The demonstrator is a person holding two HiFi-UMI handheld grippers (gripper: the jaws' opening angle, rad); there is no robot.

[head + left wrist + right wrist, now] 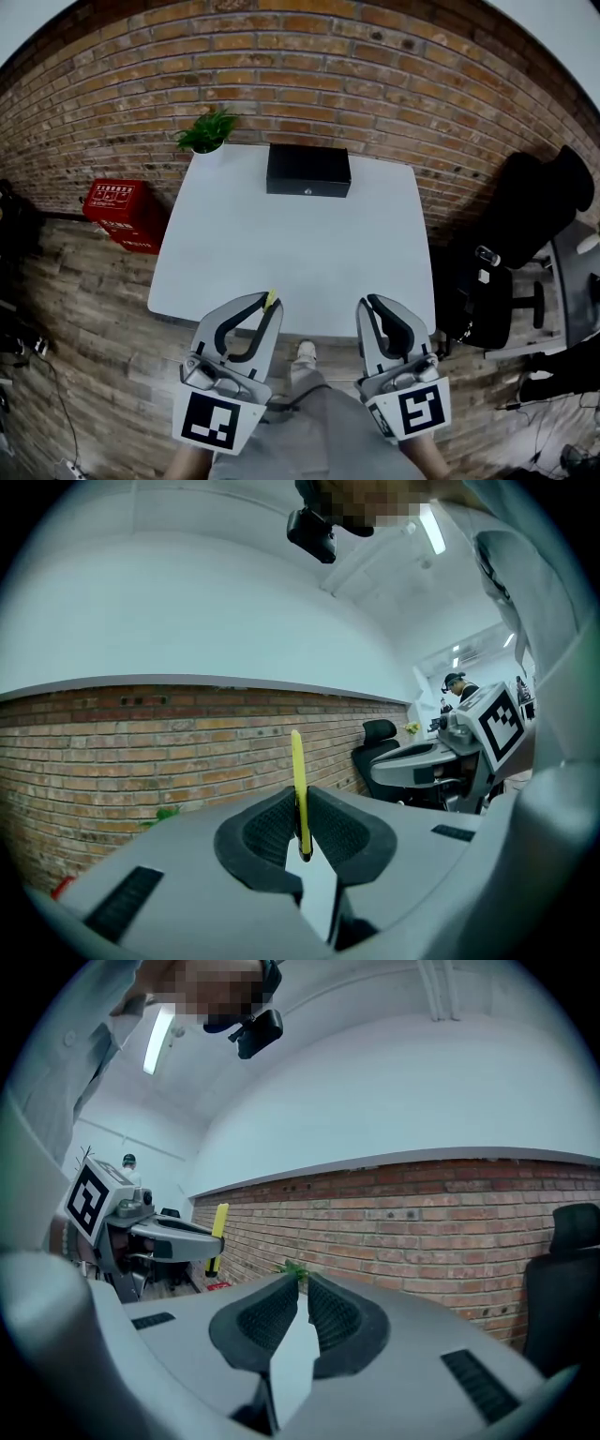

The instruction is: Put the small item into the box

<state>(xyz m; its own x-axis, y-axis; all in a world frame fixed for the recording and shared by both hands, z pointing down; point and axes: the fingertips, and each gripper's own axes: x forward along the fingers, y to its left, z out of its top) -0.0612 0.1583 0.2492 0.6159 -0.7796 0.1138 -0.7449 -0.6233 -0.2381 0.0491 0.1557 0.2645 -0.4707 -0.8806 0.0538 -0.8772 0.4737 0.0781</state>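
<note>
A closed black box (308, 171) rests at the far edge of the white table (291, 253). My left gripper (269, 305) hangs over the table's near edge, shut on a thin yellow strip (299, 785) that sticks up from between its pads; the strip's tip (270, 299) shows in the head view, and the strip (219, 1232) also appears in the right gripper view. My right gripper (369, 305) is beside it, shut with nothing between its pads (302, 1309). Both point up toward the brick wall.
A small green plant (208, 131) stands at the table's far left corner. A red crate (122, 211) sits on the floor to the left. A black office chair (525, 234) stands to the right. The brick wall (300, 75) runs behind the table.
</note>
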